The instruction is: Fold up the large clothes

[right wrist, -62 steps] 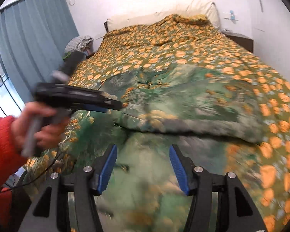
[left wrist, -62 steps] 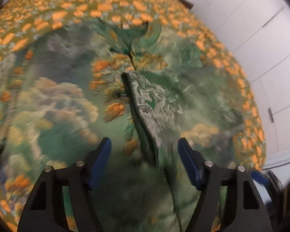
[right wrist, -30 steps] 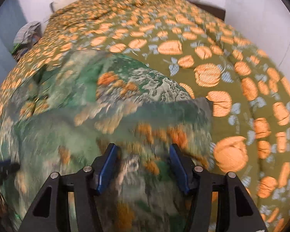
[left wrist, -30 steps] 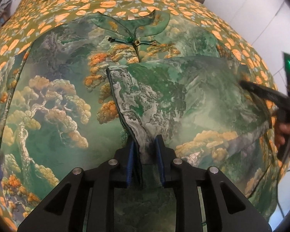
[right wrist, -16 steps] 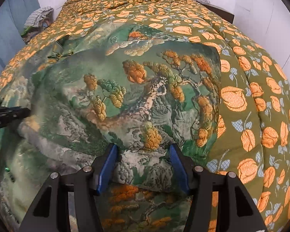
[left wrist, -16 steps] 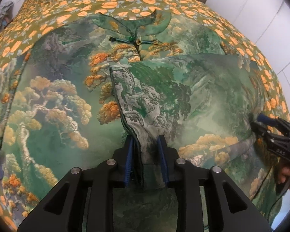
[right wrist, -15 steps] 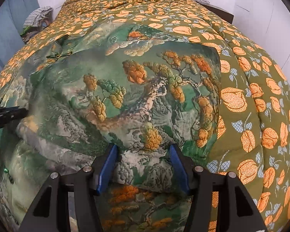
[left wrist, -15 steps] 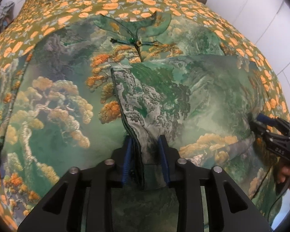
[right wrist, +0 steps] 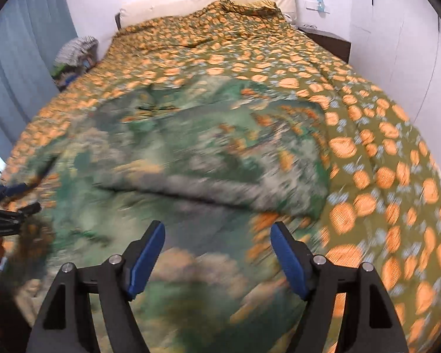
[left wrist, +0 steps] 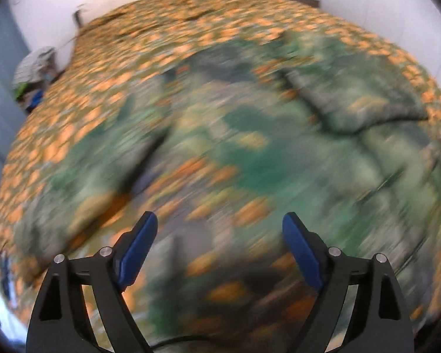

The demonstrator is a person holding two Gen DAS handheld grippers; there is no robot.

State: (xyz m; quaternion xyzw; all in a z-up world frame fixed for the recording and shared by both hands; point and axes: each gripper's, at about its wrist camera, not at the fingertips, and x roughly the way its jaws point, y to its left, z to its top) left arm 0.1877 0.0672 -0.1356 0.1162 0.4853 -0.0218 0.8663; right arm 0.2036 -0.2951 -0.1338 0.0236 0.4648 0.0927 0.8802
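Note:
A large green garment [left wrist: 250, 153] printed with trees and mountains lies spread on the bed, one sleeve folded across its chest [right wrist: 220, 158]. Both wrist views are blurred by motion. My left gripper [left wrist: 219, 253] hangs above the garment's lower part, its jaws opening wide with nothing between the blue pads. My right gripper [right wrist: 216, 259] is also above the cloth near the garment's right edge, jaws opening, nothing held. In the right wrist view the left gripper [right wrist: 11, 217] shows at the far left edge, held by a hand.
The bed is covered by an olive quilt with orange fruit print [right wrist: 382, 176]. A pile of clothes [right wrist: 73, 56] sits at the bed's far left by a blue curtain [right wrist: 17, 58]. A dark nightstand [right wrist: 329, 41] and white walls are at the right.
My left gripper has let go of the folded sleeve edge, opened wide and pulled back and up. My right gripper has widened and drawn back from the fold too.

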